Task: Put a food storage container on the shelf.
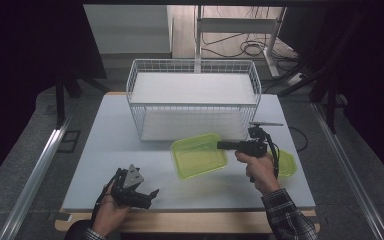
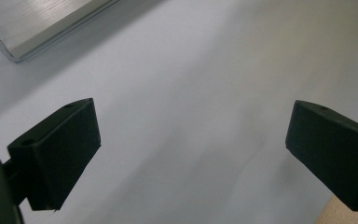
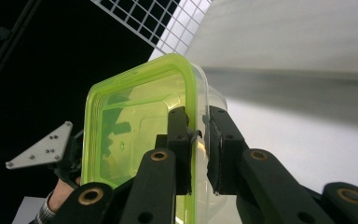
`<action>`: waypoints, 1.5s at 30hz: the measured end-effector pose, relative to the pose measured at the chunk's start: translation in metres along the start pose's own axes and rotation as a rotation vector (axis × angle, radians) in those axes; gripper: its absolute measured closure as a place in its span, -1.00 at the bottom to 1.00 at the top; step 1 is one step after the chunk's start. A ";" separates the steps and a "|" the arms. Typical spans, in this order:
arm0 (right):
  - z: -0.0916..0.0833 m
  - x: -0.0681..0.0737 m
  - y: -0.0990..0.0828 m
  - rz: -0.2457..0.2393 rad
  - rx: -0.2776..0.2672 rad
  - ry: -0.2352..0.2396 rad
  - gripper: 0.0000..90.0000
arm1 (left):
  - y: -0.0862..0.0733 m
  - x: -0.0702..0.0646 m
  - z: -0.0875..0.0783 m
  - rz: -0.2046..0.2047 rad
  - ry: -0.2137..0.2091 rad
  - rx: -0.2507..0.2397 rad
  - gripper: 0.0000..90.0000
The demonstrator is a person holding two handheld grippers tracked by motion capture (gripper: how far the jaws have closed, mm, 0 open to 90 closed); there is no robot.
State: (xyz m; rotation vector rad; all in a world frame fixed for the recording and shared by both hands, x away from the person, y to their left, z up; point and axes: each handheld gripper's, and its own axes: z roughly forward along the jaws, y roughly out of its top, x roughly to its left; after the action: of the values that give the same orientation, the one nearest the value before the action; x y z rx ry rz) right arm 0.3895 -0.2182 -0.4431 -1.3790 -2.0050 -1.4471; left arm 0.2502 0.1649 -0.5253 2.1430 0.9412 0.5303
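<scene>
Glossy translucent green plastic container (image 1: 198, 156); white wire basket (image 1: 193, 99); matt smooth white table (image 1: 105, 145)

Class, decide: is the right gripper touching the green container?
Touching. In the right gripper view, the right gripper has both jaws clamped on the green container at its rim.

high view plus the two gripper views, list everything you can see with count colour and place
container: 1, clear yellow-green, held off the table in front of the basket, rim pinched by the right tool
lid: 1, yellow-green, on the table by the right hand
wire basket: 1, white, far half of the table
table: 1, pale grey top
right tool: 1, black, shut on the container rim
left tool: 1, black, jaws open, near left edge
</scene>
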 end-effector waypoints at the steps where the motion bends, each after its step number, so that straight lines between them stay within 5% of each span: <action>1: -0.001 0.001 0.002 -0.002 -0.003 0.000 0.78 | 0.000 0.000 0.000 -0.001 -0.002 0.001 -0.94; 16: -0.019 0.022 0.037 -0.017 -0.058 0.005 0.78 | -0.001 -0.002 0.006 -0.005 -0.038 0.059 -1.00; 31: -0.029 0.042 0.070 -0.022 -0.110 0.023 0.78 | 0.000 -0.002 0.008 -0.002 -0.039 0.067 -1.00; 45: -0.032 0.051 0.102 -0.024 -0.162 -0.024 0.78 | 0.000 -0.003 0.009 0.004 -0.035 0.078 -1.00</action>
State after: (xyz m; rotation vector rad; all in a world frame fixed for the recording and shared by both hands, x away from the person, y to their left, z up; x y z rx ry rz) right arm 0.4401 -0.2163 -0.3364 -1.4472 -1.9626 -1.6425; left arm 0.2542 0.1588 -0.5317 2.2172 0.9529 0.4637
